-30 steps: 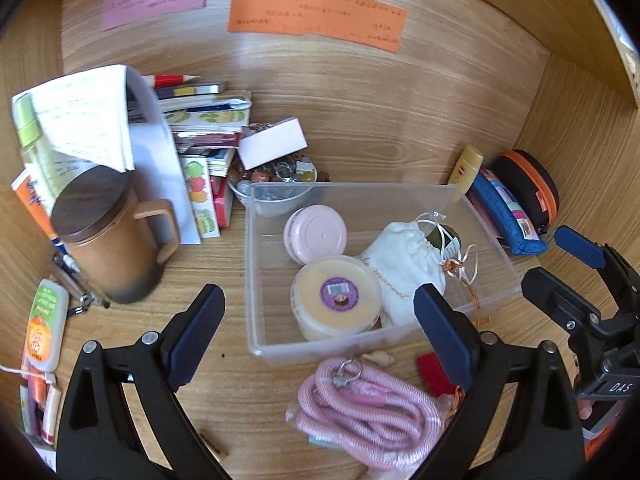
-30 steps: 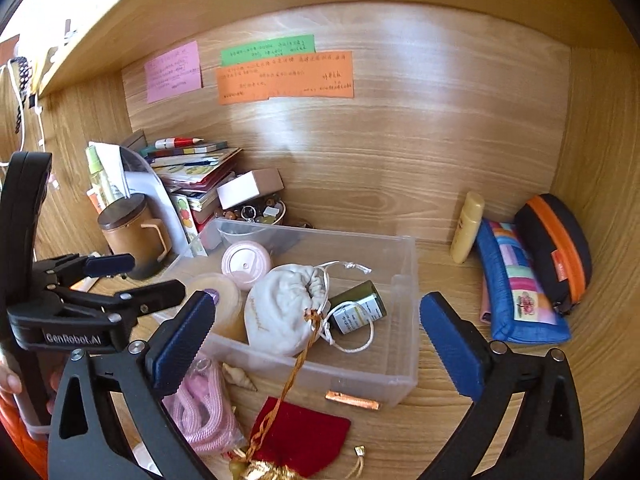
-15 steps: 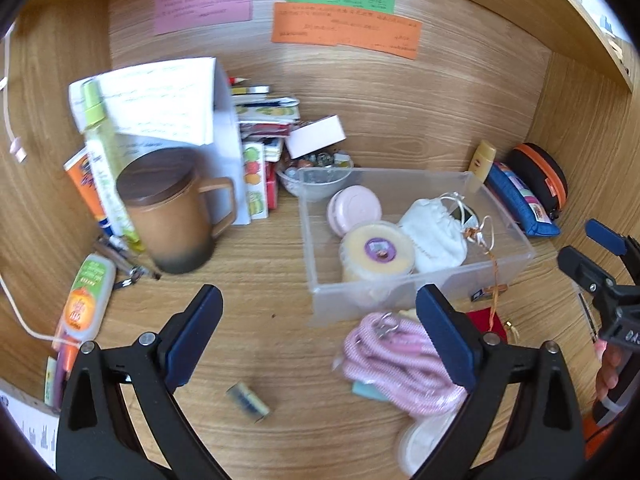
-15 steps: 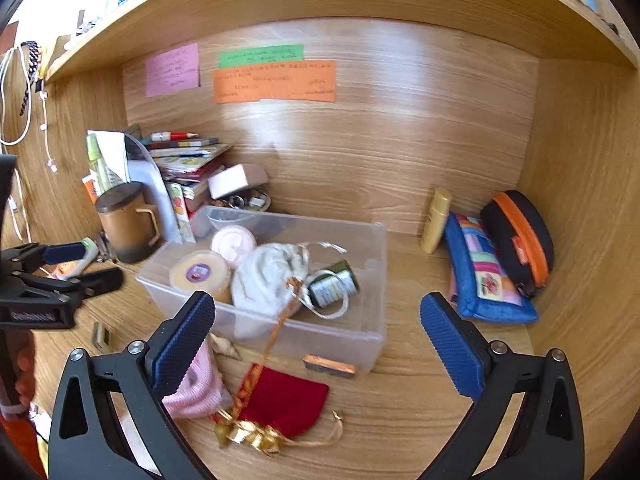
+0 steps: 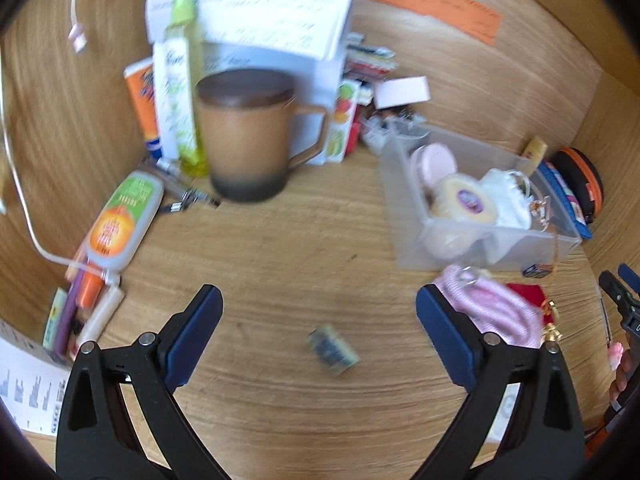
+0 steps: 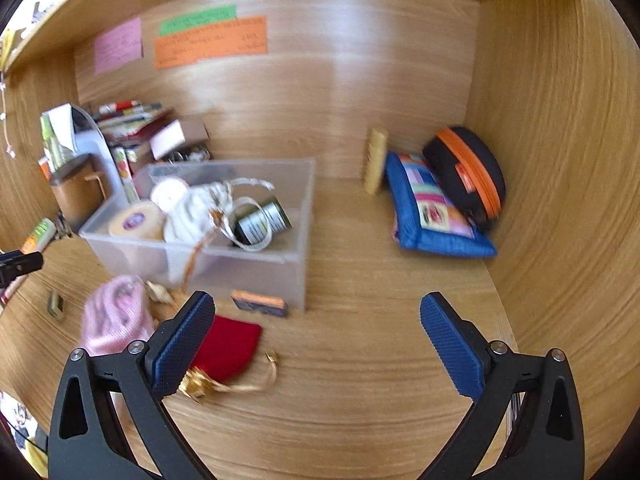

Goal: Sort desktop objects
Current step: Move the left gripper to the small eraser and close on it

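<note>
Left gripper (image 5: 318, 320) spread wide and empty above the small dark rectangular block (image 5: 333, 351) on the wooden desktop (image 5: 280, 248), right gripper (image 6: 316, 324) likewise wide and empty; recommend centring over the block, lowering squarely, then carrying to the clear plastic bin (image 5: 416, 220)

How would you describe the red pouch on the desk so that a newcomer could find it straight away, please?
Start at the clear bin in the middle of the wooden desk. Just in front of it, outside, lies the red pouch, flat on the wood beside the pink cord bundle. It is the only deep red thing there, and a gold drawstring trails from it.
</note>
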Motion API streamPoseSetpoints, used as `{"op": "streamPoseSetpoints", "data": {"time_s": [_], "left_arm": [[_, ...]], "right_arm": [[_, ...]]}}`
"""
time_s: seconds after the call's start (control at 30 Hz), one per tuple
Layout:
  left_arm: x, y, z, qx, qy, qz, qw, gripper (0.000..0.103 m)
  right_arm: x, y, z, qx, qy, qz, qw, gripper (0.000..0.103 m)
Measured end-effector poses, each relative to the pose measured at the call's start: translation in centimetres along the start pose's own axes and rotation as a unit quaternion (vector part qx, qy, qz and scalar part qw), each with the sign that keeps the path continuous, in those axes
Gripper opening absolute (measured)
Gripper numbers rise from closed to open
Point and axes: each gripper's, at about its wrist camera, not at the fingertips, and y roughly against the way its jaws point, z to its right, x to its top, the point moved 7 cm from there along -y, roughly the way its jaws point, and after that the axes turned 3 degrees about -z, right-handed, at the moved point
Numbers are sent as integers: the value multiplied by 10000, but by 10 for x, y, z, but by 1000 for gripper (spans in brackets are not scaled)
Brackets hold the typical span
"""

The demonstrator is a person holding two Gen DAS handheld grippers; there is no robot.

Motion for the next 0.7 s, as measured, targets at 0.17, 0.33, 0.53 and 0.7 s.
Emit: {"op": "streamPoseSetpoints", "data": {"time_s": [0.17, 0.33, 0.53, 0.7], "left_arm": [[-18, -14, -15, 28, 137, -303, 9994, 98], [-34, -17, -10, -159, -153, -332, 9992, 98], [-38, -24, 1, -145, -614, -350, 9974, 98], [-41, -30, 7, -346, -923, -444, 9941, 98]], "right_arm": [[-22, -15, 6, -74, -36, -370, 9993, 103], [-31, -30, 4, 56, -122, -622, 9980, 102], [-27, -40, -14, 317, -168, -674, 9971, 102], [-27, -48, -30, 372, -84, -713, 9967, 102]]}}
